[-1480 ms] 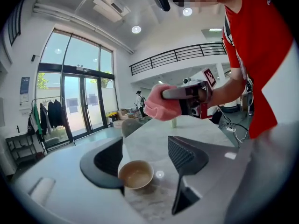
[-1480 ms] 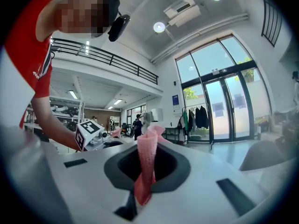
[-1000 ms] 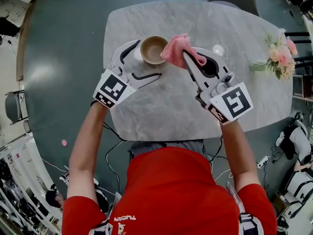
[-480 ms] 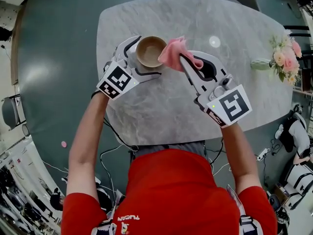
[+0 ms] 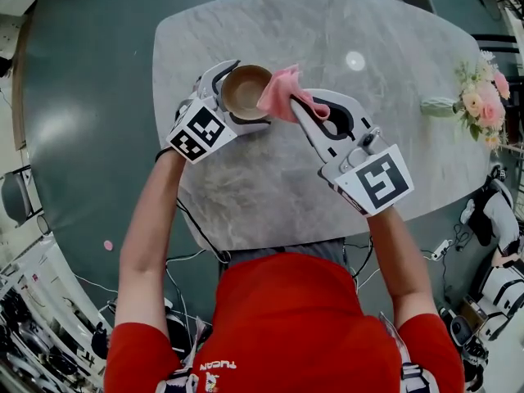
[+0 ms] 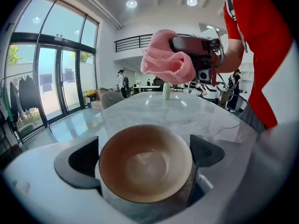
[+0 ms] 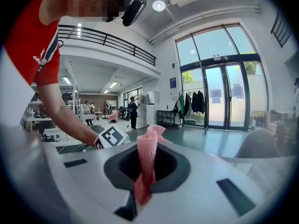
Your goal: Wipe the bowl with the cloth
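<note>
A pale marbled table [image 5: 270, 178] stands on a grey-green floor [image 5: 82, 113], in a high room with tall glass doors [image 6: 46, 83] on one side, and a bunch of pink flowers [image 5: 483, 105] near the table's right end. On my head view both bare forearms stretch forward over the table. The left gripper [image 5: 248, 93] lies low at the far-left part of the tabletop, with its marker cube toward the red-shirted chest [image 5: 295, 326]. Its jaws are spread wide on either side of the bowl [image 5: 244, 90], with the pads just beside the rim (I see no squeeze on it in the left gripper view). The right gripper [image 5: 296, 105] angles in from the right, its jaws clamped together on the cloth [image 5: 278, 95]. The bowl stands on the table between the left jaws. It has a glossy brown inside, a darker rim and a mottled grey outer wall. The cloth is pink and bunched into a soft wad beyond the jaw tips. It is held up in the air above the bowl's right side, clear of the bowl.
</note>
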The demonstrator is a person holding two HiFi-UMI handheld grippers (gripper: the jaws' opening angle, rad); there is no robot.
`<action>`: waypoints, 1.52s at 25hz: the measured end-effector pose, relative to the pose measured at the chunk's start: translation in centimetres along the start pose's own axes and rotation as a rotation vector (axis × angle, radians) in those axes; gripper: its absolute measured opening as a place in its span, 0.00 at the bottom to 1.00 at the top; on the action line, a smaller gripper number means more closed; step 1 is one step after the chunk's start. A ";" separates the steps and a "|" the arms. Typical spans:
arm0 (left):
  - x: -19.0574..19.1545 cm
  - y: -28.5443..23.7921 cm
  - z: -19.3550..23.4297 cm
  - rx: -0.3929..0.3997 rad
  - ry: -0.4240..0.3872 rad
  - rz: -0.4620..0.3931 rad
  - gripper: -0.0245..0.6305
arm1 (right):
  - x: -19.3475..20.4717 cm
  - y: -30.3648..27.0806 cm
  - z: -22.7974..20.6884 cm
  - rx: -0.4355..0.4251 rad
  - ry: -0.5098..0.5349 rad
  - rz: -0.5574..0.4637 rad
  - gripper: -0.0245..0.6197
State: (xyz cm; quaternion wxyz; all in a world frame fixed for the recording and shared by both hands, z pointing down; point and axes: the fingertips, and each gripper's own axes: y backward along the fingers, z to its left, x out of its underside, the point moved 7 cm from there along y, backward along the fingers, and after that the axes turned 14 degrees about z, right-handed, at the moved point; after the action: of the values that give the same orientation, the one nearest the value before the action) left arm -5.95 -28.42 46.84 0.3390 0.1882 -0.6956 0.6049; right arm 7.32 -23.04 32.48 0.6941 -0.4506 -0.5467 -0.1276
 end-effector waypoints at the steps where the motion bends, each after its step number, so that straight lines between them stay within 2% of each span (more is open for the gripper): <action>1: 0.1 -0.2 0.1 0.005 -0.001 0.001 0.93 | 0.0 -0.2 -0.1 0.000 -0.001 0.003 0.05; 11: 0.1 -0.8 0.1 0.013 -0.028 -0.009 0.93 | 0.7 -1.2 -0.7 0.002 0.002 0.029 0.05; 20: 0.3 -1.0 0.0 0.009 -0.020 -0.003 0.93 | 1.3 -3.9 -0.6 -0.026 0.148 0.151 0.05; 24: 0.2 -1.0 0.1 0.010 -0.018 0.001 0.93 | 0.9 -6.6 -0.2 -0.089 0.307 0.224 0.05; 29: 0.1 -1.2 0.1 0.013 -0.016 0.003 0.93 | 1.4 -9.6 0.5 -0.215 0.478 0.368 0.05; 34: 0.2 -1.1 0.1 0.011 -0.014 0.004 0.93 | 2.9 -12.1 1.8 -0.362 0.488 0.469 0.05; 38: 0.1 -1.3 0.1 0.015 -0.014 0.002 0.93 | 3.8 -13.3 2.7 -0.439 0.472 0.523 0.05</action>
State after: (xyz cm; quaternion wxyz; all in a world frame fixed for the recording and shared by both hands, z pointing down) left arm -5.18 -28.71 47.80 0.3320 0.1942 -0.6936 0.6091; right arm -1.91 -27.28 42.26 0.6969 -0.6700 -0.1994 -0.1604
